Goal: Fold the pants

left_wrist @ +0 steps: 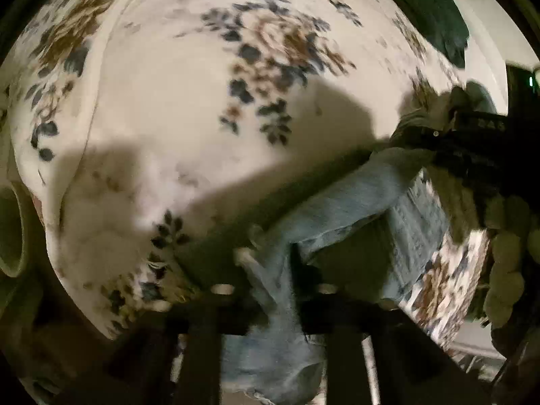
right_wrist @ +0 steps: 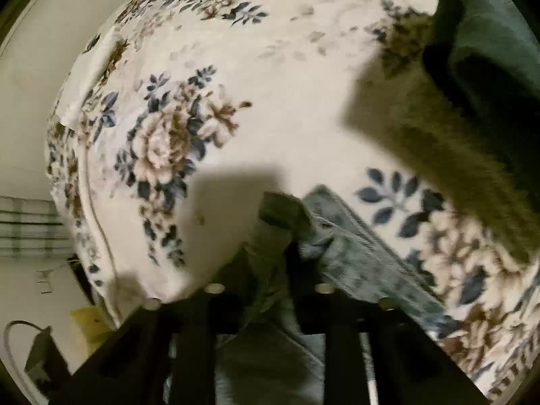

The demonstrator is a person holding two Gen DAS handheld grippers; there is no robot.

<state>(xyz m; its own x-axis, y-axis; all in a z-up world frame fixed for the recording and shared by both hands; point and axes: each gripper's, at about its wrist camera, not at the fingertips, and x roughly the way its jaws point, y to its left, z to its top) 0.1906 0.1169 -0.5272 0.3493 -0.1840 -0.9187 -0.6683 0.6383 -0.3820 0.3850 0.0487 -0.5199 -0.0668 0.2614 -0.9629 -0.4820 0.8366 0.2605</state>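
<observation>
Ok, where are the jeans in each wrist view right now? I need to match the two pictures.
Left wrist: the jeans run from the left gripper at bottom centre up right to the right gripper.
Right wrist: the jeans are at bottom centre, pinched in the right gripper and trailing to the lower right.
Shared landmark: the floral blanket beneath them.

My pants (left_wrist: pixel 354 199) are faded matt denim; the floral blanket (left_wrist: pixel 189 108) looks plush; dark cloth (right_wrist: pixel 492 54) far right
</observation>
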